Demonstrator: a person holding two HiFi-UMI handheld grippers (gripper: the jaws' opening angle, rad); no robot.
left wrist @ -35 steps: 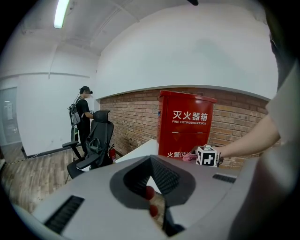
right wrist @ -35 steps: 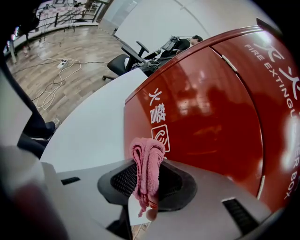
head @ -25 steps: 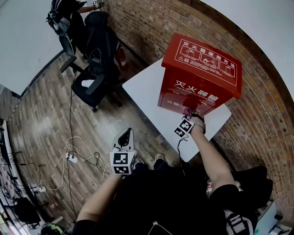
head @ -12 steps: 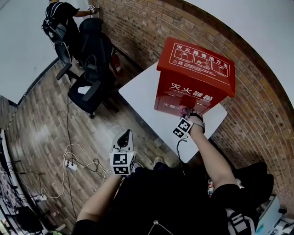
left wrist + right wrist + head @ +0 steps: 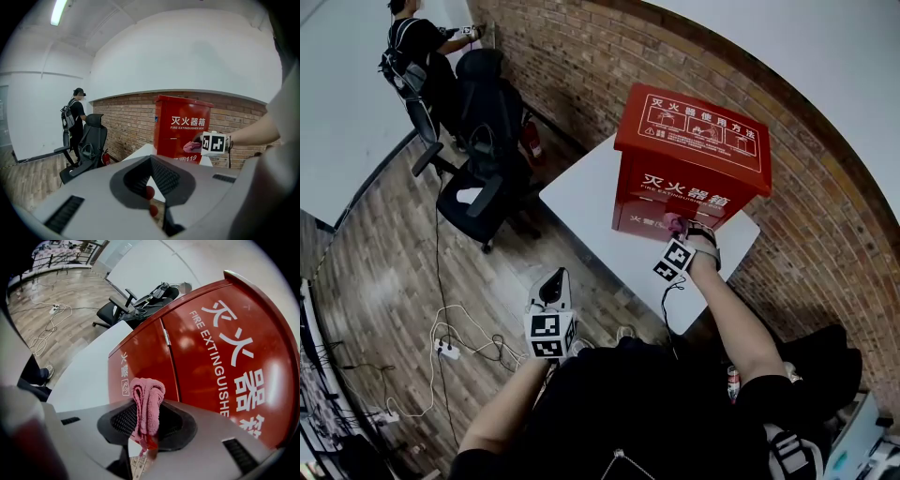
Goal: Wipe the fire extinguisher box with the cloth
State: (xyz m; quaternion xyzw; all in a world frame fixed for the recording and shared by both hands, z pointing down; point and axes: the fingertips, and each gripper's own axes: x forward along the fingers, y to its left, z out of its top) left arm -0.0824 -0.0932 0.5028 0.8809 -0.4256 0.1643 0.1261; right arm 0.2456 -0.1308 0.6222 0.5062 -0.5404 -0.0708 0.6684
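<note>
The red fire extinguisher box (image 5: 689,159) stands upright on a white table (image 5: 586,202) against the brick wall. My right gripper (image 5: 680,232) is shut on a folded pink cloth (image 5: 675,223) and holds it against the lower front panel of the box. In the right gripper view the cloth (image 5: 146,404) sticks up between the jaws, touching the red front (image 5: 220,348). My left gripper (image 5: 553,284) hangs low over the floor, left of the table, shut with nothing in it. The left gripper view shows the box (image 5: 180,129) and the cloth (image 5: 190,146) ahead.
Black office chairs (image 5: 483,150) stand left of the table, and a person (image 5: 412,47) stands beyond them. A small red extinguisher (image 5: 530,139) sits on the floor by the wall. Cables and a power strip (image 5: 445,347) lie on the wood floor.
The head view has shifted a little. My right gripper keeps the cloth pressed on the lower front of the box, nearly in the same spot. The left gripper has hardly moved.
</note>
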